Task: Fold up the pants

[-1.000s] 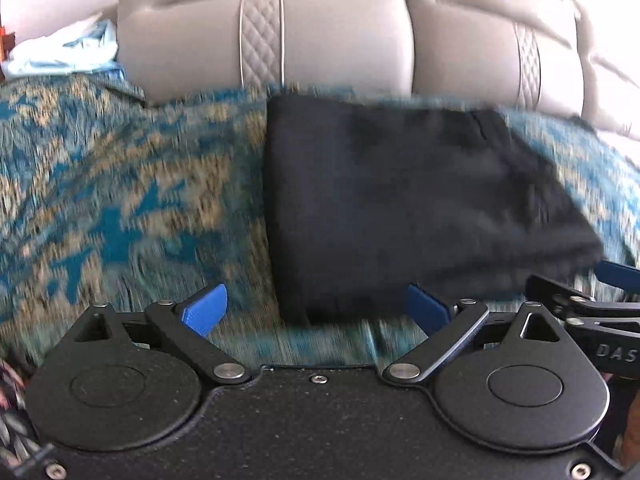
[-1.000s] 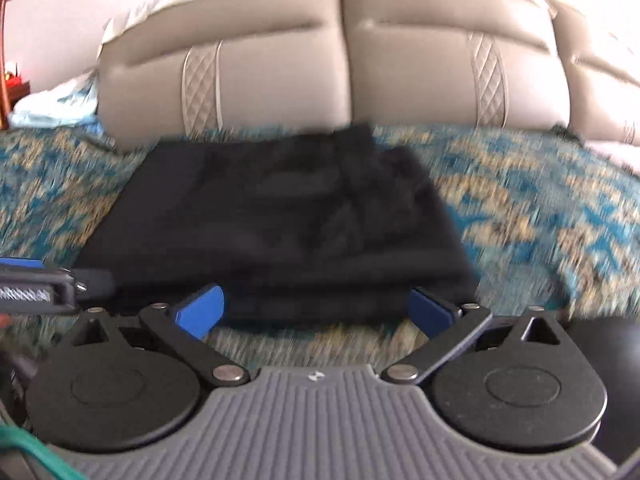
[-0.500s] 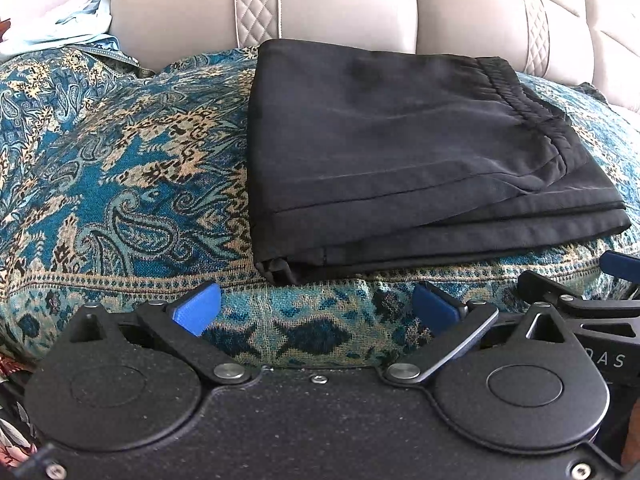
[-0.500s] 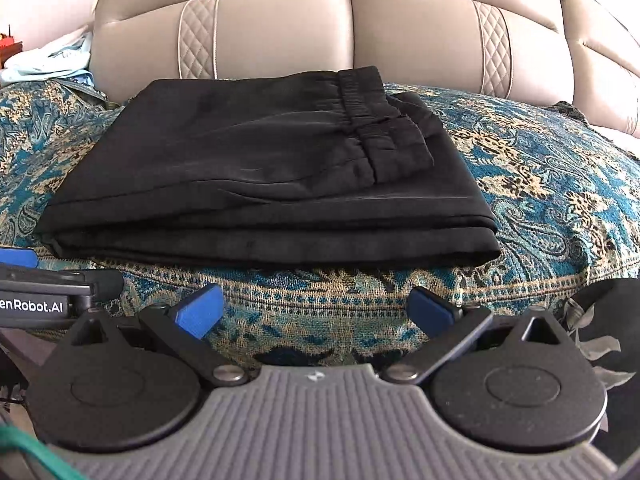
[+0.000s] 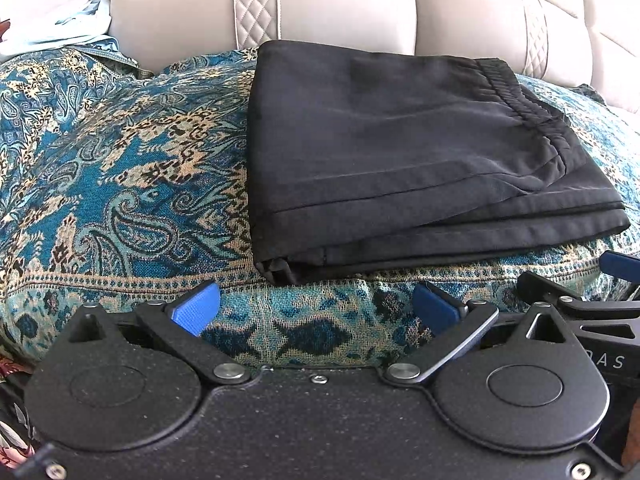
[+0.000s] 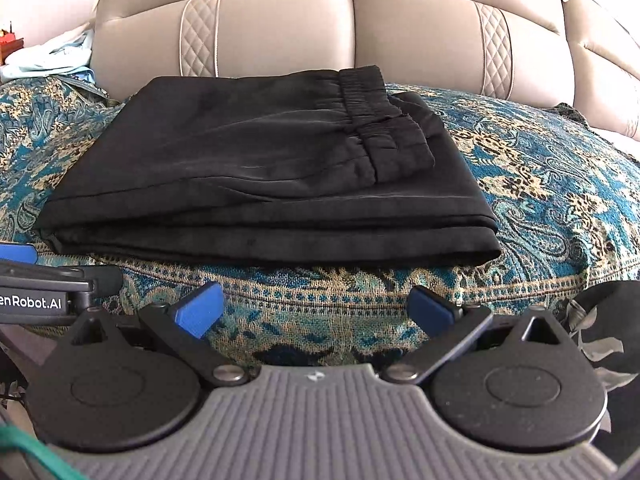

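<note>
Black pants lie folded into a flat rectangle on the patterned bedspread, elastic waistband on top at the right. The right wrist view has the same pants straight ahead. My left gripper stands open in front of the fold's near left corner, with nothing between its blue pads. Open as well, my right gripper hangs before the near edge of the pants, empty. Each gripper shows at the other view's side edge.
A teal and gold paisley bedspread covers the bed. A beige padded headboard stands behind the pants. Pale blue cloth lies at the far left by the headboard.
Both views have sharpened from blur and the pants look closer and lower in the frames. The grippers stay open and apart from the cloth.
</note>
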### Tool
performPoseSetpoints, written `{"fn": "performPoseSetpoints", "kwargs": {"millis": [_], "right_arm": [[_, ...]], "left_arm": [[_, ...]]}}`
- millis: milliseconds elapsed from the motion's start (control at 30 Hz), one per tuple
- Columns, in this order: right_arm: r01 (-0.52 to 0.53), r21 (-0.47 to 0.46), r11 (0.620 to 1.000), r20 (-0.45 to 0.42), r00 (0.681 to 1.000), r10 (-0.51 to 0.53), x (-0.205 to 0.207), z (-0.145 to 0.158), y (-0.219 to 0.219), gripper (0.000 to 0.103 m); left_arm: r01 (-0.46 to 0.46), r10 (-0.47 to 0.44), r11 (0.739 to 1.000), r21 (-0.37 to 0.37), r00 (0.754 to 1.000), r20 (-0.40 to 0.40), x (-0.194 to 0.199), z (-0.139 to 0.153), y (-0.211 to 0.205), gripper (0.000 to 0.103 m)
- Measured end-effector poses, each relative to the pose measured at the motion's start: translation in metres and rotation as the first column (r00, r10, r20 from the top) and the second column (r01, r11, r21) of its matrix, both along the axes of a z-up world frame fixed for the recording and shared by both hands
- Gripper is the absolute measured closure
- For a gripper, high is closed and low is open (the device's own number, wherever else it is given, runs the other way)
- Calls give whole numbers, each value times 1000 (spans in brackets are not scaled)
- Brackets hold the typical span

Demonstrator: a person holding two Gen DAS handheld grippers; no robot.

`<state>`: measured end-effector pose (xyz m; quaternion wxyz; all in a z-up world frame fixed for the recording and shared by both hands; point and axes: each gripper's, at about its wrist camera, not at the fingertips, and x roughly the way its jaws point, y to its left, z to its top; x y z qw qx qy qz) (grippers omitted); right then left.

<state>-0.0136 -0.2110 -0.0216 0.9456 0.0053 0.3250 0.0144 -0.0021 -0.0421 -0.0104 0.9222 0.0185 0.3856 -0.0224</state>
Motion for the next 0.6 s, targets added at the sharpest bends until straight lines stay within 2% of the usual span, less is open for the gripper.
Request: {"fn": "performPoseSetpoints", "kwargs": {"millis": [600], "right_arm": [[-1, 0, 1000, 0, 1000, 1, 0, 0, 0, 0]], "left_arm": [[-1, 1, 1000, -1, 1000, 0, 1, 0, 1, 0]]}}
